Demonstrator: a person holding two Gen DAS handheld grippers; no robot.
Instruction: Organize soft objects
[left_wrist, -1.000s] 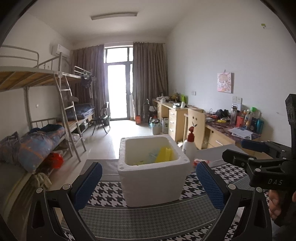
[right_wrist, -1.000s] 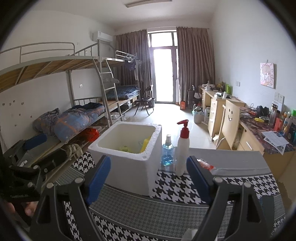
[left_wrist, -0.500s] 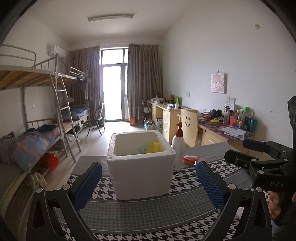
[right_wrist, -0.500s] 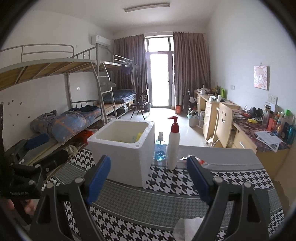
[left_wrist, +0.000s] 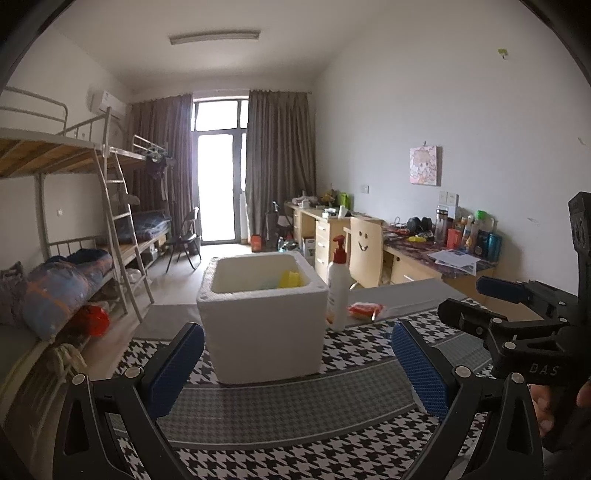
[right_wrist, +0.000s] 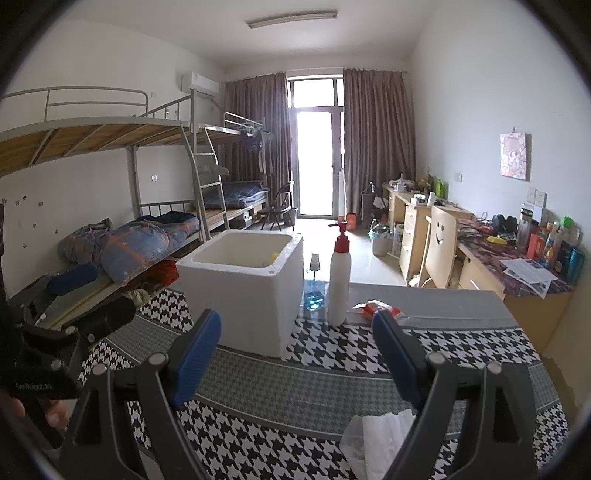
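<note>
Both grippers hang wide apart and empty over the houndstooth cloth (left_wrist: 280, 417): left gripper (left_wrist: 295, 373), right gripper (right_wrist: 295, 354). Only the right wrist view shows the crumpled white tissue (right_wrist: 373, 439) at 5 o'clock, nearest, and the blue spray bottle (right_wrist: 314, 284) beside the pump bottle (right_wrist: 339, 280). At 12 o'clock stands the foam box (left_wrist: 262, 317); the left view looks deeper in, onto a yellow sponge (left_wrist: 289, 278).

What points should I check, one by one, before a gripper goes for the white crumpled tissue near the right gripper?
1. Right gripper open and empty: ok.
2. Left gripper open and empty: ok.
3. White tissue in view, on the checked cloth: ok.
4. Foam box open on top: ok.
5. Pump bottle upright, apart from the tissue: ok.
6. Room left inside the box: cannot tell.
</note>
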